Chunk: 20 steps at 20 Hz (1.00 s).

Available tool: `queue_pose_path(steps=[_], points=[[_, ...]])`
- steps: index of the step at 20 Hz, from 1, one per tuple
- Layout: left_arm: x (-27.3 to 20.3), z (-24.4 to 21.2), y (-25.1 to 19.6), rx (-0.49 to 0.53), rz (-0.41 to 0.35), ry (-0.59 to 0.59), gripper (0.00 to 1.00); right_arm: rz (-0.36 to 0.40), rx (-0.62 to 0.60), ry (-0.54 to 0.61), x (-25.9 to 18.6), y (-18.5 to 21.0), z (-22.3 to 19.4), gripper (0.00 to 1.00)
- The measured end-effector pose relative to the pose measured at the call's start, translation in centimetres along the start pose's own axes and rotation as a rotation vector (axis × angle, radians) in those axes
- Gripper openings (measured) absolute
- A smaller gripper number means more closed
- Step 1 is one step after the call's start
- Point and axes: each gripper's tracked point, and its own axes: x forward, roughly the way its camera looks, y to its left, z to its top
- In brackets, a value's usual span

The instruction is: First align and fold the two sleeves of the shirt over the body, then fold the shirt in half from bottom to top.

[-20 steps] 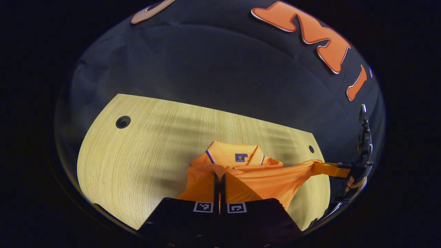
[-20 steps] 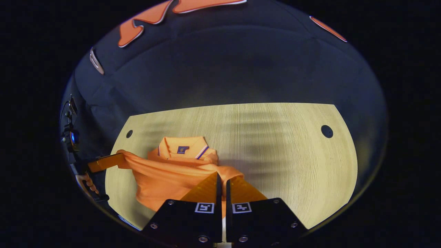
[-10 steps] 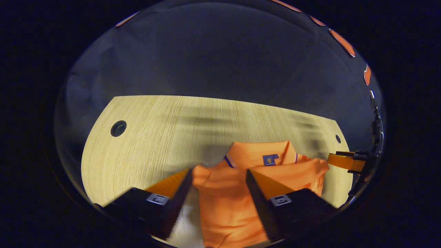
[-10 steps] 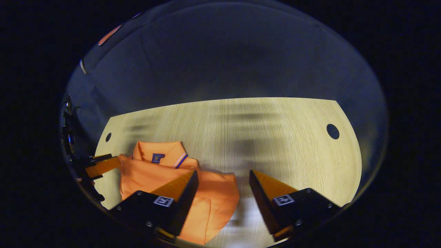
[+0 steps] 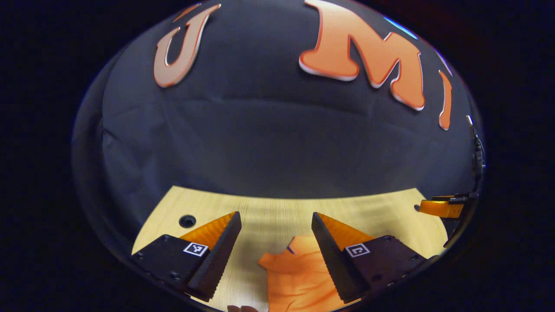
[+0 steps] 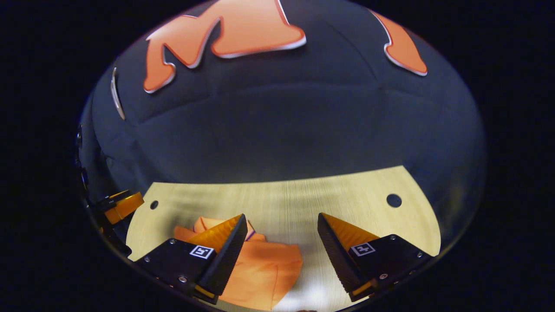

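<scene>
The bench, a pale wood-grain top with round holes near its far corners, runs across the lower part of both views and ends against the booth's dark cloth wall.

On it lies the orange shirt, folded into a compact shape. In the right gripper view it sits at the lower left, its collar end toward the wall and partly hidden behind that claw's left finger; its right edge lies on bare wood in the gap between the two fingers. In the left gripper view the shirt lies low in the picture, between the fingers and running under the right one, with a bit of dark collar trim at its top.

The left claw stands wide, its two fingers well apart, nothing between them touched, and it looks forward over the shirt toward the wall. In the right gripper view it appears as a small shape at the far left edge, off the bench's left end.

The right claw is likewise spread wide, above the bench, grasping nothing. In the left gripper view it shows at the far right edge, beside the bench's far right corner; from there I cannot tell how its fingers stand.
</scene>
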Motion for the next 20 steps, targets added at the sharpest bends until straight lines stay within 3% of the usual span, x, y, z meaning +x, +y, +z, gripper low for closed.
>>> queue_pose_path(steps=[4, 7, 12, 20], points=[[-8.0, 6.1, 0.6, 0.056, 0.011, -0.169, 0.98, 0.008, -0.037, -0.188, -7.8, 2.6, 4.9, 0.98], [-14.8, 8.4, 1.6, 0.023, -0.005, -0.229, 0.99, 0.014, -0.074, -0.257, -14.1, 4.4, 6.0, 0.98], [-23.9, 7.6, 3.1, 0.027, 0.026, -0.305, 0.98, 0.026, -0.1, -0.366, -20.7, 7.5, 5.0, 0.98], [-29.0, 4.6, 4.5, 0.016, 0.024, -0.305, 0.98, 0.005, -0.058, -0.38, -28.1, 8.0, 0.8, 0.98]])
